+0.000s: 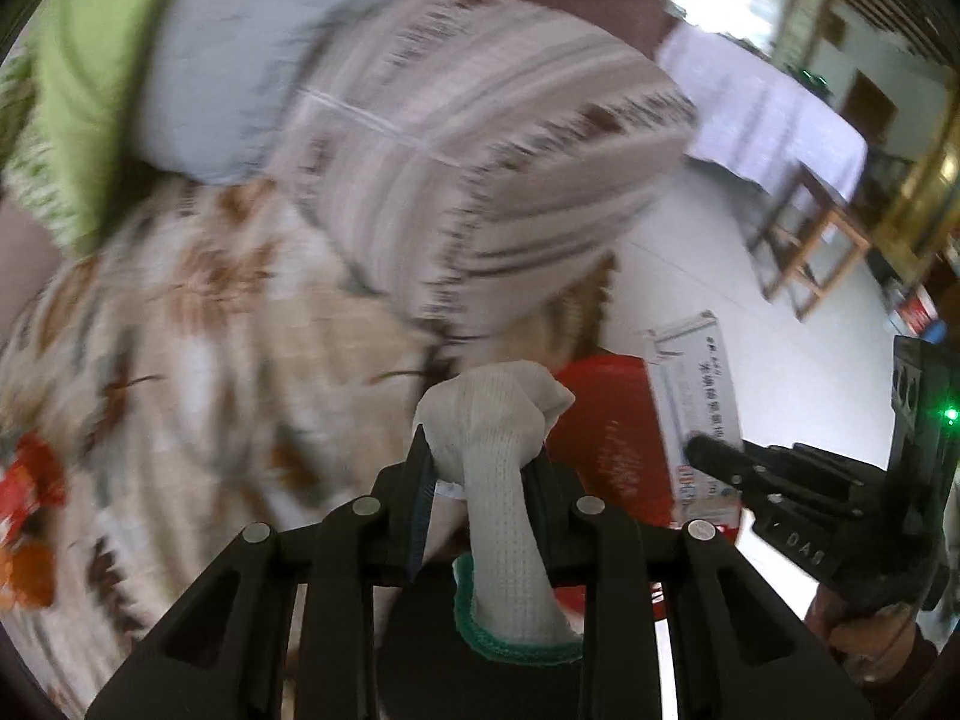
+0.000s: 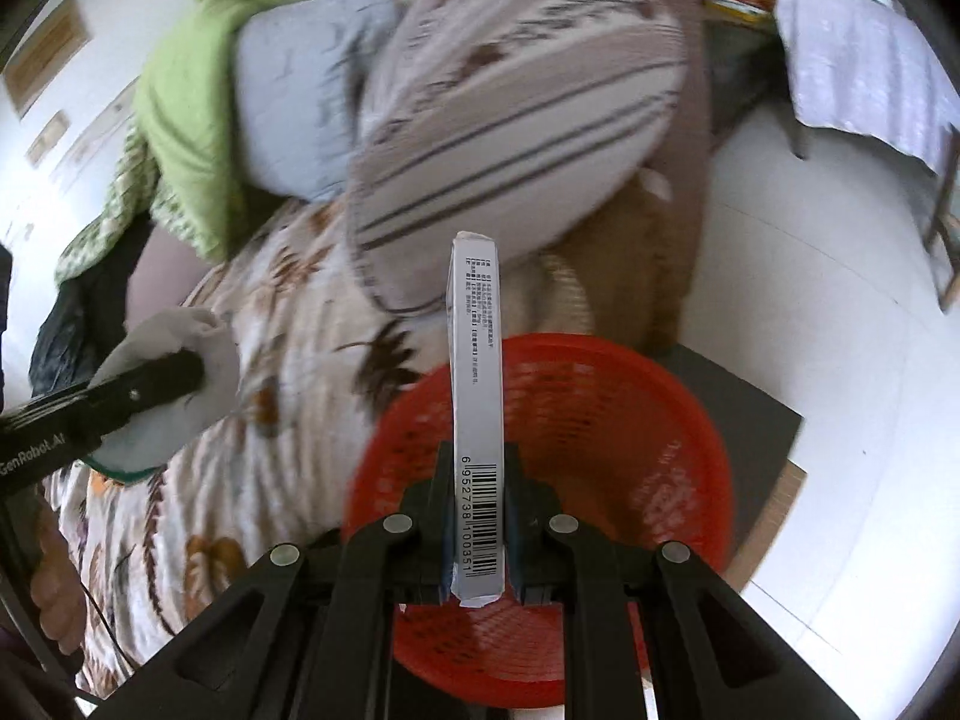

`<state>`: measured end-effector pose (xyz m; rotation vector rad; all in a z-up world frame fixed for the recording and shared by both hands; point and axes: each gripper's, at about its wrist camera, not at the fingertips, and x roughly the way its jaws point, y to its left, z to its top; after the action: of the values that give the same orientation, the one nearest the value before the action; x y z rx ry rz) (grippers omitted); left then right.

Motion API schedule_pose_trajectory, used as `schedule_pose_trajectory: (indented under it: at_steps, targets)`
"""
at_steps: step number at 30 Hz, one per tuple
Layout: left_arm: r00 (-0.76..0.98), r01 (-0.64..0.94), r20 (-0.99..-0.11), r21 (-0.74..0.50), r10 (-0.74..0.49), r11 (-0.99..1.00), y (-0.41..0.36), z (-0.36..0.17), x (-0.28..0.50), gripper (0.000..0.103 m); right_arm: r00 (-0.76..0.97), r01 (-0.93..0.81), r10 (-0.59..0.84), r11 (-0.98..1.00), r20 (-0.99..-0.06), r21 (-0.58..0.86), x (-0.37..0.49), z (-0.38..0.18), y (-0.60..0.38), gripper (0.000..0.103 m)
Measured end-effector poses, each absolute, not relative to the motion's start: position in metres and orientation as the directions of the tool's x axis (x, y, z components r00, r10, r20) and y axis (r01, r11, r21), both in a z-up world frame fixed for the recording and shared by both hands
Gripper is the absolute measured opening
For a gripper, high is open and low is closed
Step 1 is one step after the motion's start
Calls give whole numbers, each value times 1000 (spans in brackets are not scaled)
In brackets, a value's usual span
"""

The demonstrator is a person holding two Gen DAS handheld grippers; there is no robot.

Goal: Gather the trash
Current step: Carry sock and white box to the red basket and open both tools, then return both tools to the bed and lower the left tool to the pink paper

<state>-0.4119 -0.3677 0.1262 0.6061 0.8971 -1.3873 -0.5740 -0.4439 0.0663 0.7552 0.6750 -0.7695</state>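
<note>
Bedding fills most of both views: a floral-print quilt in white, brown and orange (image 1: 198, 324) spreads over the bed, and on it lies a striped beige-and-brown pillow (image 2: 516, 120) beside a pale blue cushion (image 1: 240, 66) and a crumpled lime-green cloth (image 2: 180, 90). Beside the bed, on a dark grey mat (image 2: 762, 420) on the white tiled floor (image 2: 840, 300), stands a round red plastic mesh basket (image 2: 660, 420). In the right wrist view the right gripper (image 2: 477, 516) hangs just above that basket, its fingers pinching a flat, narrow silver-grey cardboard box with a barcode (image 2: 477, 372) edge-on, the box standing up out of the grip. The left gripper (image 1: 483, 474) is over the quilt near the bed's edge, its fingers pinching a balled-up white knitted work glove with a green cuff (image 1: 498, 420), the cuff trailing back between them.
</note>
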Motion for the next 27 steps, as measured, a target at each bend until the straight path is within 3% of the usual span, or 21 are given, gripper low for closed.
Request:
schedule_pose_trajectory:
  at_steps: [3,5,7,8,9,18,27]
  targets:
    - [-101,983,-829,-167,-551,72,-387,114,-433,32,528,815,-362,470,-768,339,-588,61,-452,14]
    - [-119,983,-829,-177,-547,54,-393,108,-441,63,519,823,-367,461,-772,334,-592,59,-455,16]
    - [-125,982,-819,-185,-559,50,-391,107,-443,75,508,832,-372,444,-777,332,-593,57,-457,35]
    - [-116,983,-816,-178,-566,54,-389,108,-443,76,506,836,-375,436,-777,334,-594,56,-458,54]
    - [-107,984,-818,-170,-565,61,-389,108,-441,76,507,837,-381,430,-773,337,-595,57,-459,62]
    - [2,965,-812,-152,-584,214,-354,120,-398,77,539,813,-399,477,-742,334,-570,73,-443,62]
    - [319,902,-769,67,-553,426,-277,139,-342,78,610,718,-335,618,-718,321,-502,86,-408,62]
